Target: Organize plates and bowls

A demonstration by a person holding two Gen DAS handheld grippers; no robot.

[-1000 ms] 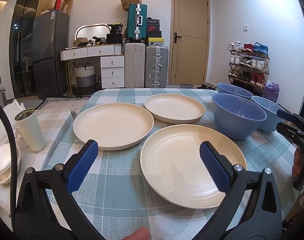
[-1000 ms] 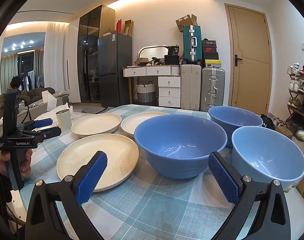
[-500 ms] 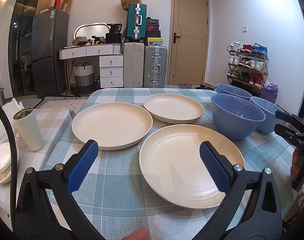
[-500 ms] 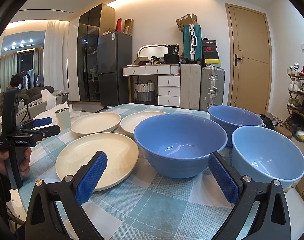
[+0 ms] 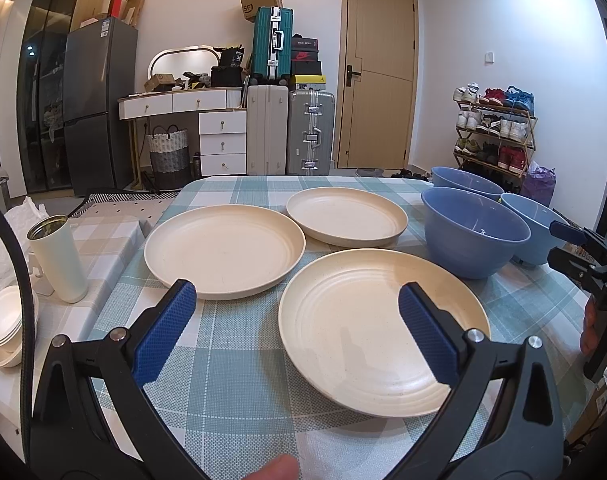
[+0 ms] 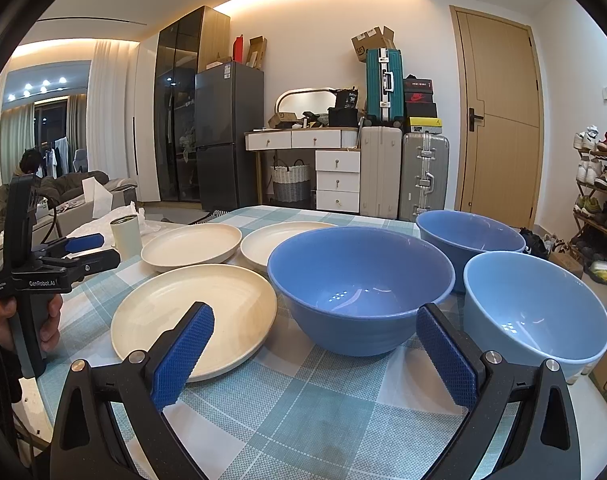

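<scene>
So we've got three cream plates and three blue bowls spread on the counter [image 5: 239, 384] with its teal checked cloth. Our left hand-held gripper [image 5: 297, 330] hangs over the near edge with its jaws spread wide and nothing between them, pointed at the near plate [image 5: 383, 330]. Beyond that sit the left plate [image 5: 224, 256] and the far plate [image 5: 346, 216], close to each other but we can't tell if the rims touch. Our right hand-held gripper [image 6: 313, 356] is wide open and empty too, lined up on the big blue bowl [image 6: 361, 288], which sits just right of the near plate. The far bowl [image 6: 469, 236] is behind it and the pale blue bowl [image 6: 537, 310] sits at the right edge of the counter, all three bunched close. Off to the left on a lower surface there's a white tumbler [image 5: 57, 258] and a little stack of white bowls [image 5: 3, 320].
</scene>
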